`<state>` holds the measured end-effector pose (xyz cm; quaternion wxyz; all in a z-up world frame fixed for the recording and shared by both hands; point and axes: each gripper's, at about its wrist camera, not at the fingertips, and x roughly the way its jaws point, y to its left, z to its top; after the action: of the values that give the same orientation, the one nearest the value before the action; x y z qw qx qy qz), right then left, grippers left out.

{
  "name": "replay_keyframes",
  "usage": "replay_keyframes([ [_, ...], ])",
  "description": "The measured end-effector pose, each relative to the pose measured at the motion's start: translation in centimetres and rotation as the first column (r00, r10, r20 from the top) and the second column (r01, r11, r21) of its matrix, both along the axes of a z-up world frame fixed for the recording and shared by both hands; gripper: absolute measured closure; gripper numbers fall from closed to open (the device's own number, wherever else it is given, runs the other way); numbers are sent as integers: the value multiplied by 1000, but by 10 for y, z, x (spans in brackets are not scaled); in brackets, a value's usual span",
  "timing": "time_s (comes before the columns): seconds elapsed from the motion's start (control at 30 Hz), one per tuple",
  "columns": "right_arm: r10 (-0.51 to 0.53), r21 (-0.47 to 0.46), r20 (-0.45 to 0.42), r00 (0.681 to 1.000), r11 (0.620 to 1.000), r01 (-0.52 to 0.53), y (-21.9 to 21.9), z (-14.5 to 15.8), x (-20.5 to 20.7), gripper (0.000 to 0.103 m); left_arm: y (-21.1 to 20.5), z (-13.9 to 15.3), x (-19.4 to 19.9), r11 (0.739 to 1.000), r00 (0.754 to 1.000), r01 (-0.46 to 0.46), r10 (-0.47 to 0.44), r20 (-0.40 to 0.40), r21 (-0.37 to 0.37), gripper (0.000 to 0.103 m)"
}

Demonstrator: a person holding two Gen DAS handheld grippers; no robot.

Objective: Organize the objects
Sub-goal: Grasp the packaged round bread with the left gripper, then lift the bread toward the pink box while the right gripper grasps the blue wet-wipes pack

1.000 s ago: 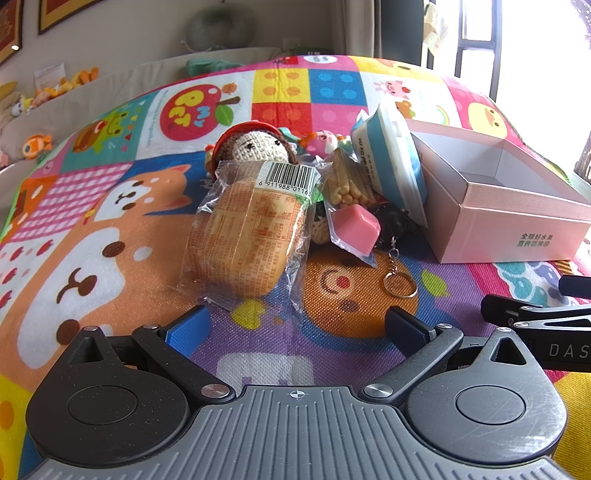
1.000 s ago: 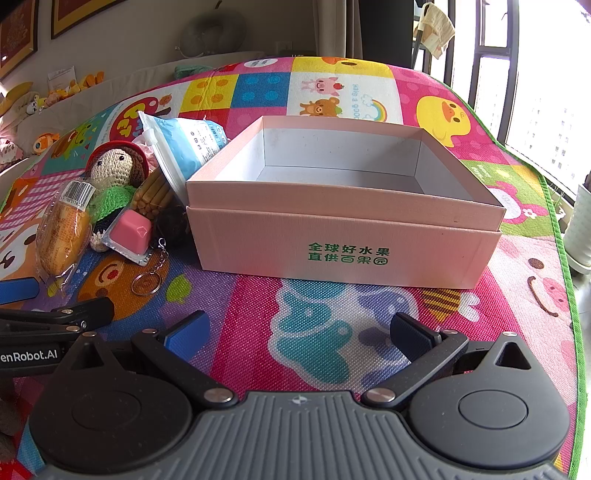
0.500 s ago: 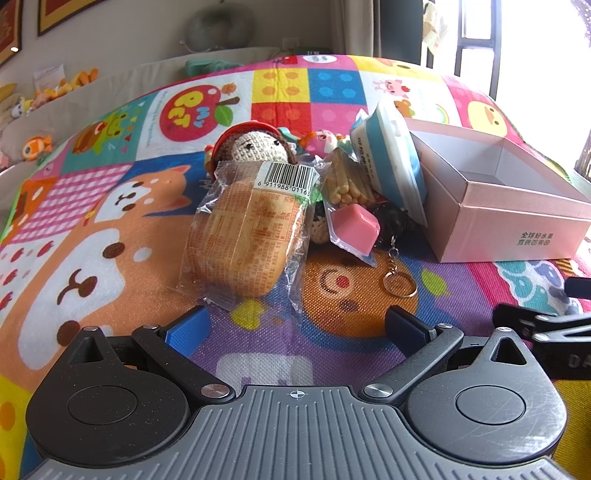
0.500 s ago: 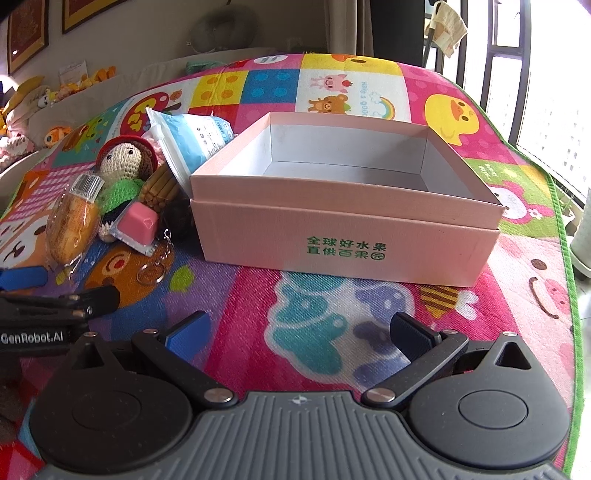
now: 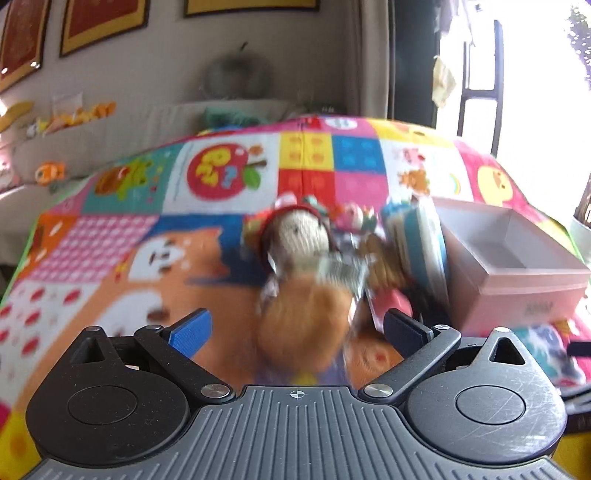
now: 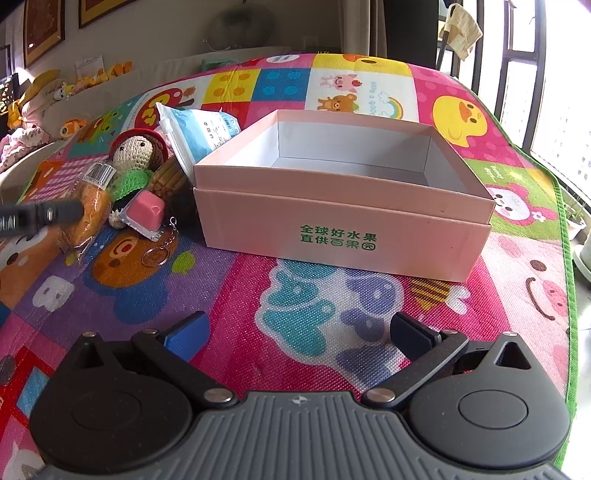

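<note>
An open, empty pink box (image 6: 343,229) stands on the colourful play mat (image 6: 295,314). Left of it lies a pile: a wrapped bread (image 6: 88,210), a crochet doll (image 6: 135,151), a sealed pink cube (image 6: 146,212), a blue-white pouch (image 6: 199,133) leaning on the box, and a key ring (image 6: 155,256). My right gripper (image 6: 297,330) is open above the mat in front of the box. The left wrist view is blurred; my left gripper (image 5: 297,326) is open, with the bread (image 5: 306,325) just ahead between its fingers and the doll (image 5: 297,236) behind. The left gripper's fingers (image 6: 40,214) overlap the bread's left edge in the right wrist view.
The pink box (image 5: 517,273) is at the right of the left wrist view. Plush toys (image 6: 74,85) line a ledge behind the mat. Bright windows (image 6: 554,92) are on the right, and framed pictures (image 5: 99,22) hang on the back wall.
My left gripper has risen and pushed forward toward the pile, so the bread now sits between its fingers. My right gripper has lifted and tilted for a higher look at the box.
</note>
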<state>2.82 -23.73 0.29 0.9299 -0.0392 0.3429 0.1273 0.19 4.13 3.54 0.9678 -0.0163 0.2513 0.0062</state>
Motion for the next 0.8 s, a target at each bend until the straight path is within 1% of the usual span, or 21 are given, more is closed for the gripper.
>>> replay_keyframes([
  [0.1, 9, -4, -6, 1000, 1000, -9, 0, 1, 0, 0, 4, -8, 29, 1000, 997, 26, -26, -70, 10, 1],
  [0.13, 14, -7, -11, 1000, 1000, -14, 0, 1, 1, 0, 4, -13, 38, 999, 995, 31, -30, -98, 7, 1],
  [0.17, 18, -10, -19, 1000, 1000, -18, 0, 2, 2, 0, 6, -17, 45, 999, 991, 35, -36, -127, -8, 3],
  [0.2, 23, -13, -29, 999, 1000, -24, -1, 3, 3, 0, 9, -21, 50, 999, 988, 36, -41, -148, -39, 9],
  [0.23, 29, -13, -43, 999, 999, -29, -1, 4, 5, 0, 14, -22, 51, 996, 988, 40, -52, -147, -82, 36],
  [0.27, 30, -9, -59, 998, 999, -31, -2, 5, 7, 0, 18, -22, 47, 992, 988, 43, -59, -143, -115, 36],
  [0.3, 30, -10, -72, 997, 999, -30, -2, 6, 8, 0, 20, -21, 44, 991, 989, 39, -57, -136, -129, 37],
  [0.43, 20, -40, -104, 994, 999, -25, 6, 9, 13, 0, 27, -8, 11, 989, 994, 44, -58, -97, -142, 38],
  [0.53, 76, -33, -115, 991, 996, -80, 16, 13, 16, 0, 37, -4, -14, 987, 994, 38, -54, -99, -158, 38],
  [0.57, 102, -29, -81, 991, 994, -104, 21, 18, 13, 0, 41, -3, -22, 986, 993, 36, -53, -101, -165, 38],
  [0.6, 117, -49, -15, 993, 992, -117, 28, 27, 7, 0, 46, -2, -27, 985, 993, 30, -48, -103, -169, 38],
  [0.63, 134, -95, 71, 988, 987, -127, 38, 36, 1, 0, 51, -1, -32, 984, 994, 21, -40, -104, -175, 38],
  [0.67, 163, -156, 163, 973, 978, -137, 50, 45, -5, 0, 56, -1, -35, 983, 994, 11, -31, -105, -184, 38],
  [0.7, 195, -215, 241, 951, 966, -144, 63, 52, -9, 0, 60, -2, -37, 980, 994, 3, -25, -107, -199, 38],
  [0.73, 227, -262, 293, 929, 953, -151, 77, 58, -9, 0, 64, -2, -39, 977, 994, 0, -24, -107, -214, 38],
  [0.77, 251, -288, 310, 917, 944, -161, 89, 62, -3, 1, 67, -2, -40, 973, 994, 3, -27, -104, -229, 38],
  [0.8, 265, -299, 305, 915, 939, -172, 100, 64, 6, 3, 69, -2, -42, 971, 995, 7, -31, -97, -240, 38],
])
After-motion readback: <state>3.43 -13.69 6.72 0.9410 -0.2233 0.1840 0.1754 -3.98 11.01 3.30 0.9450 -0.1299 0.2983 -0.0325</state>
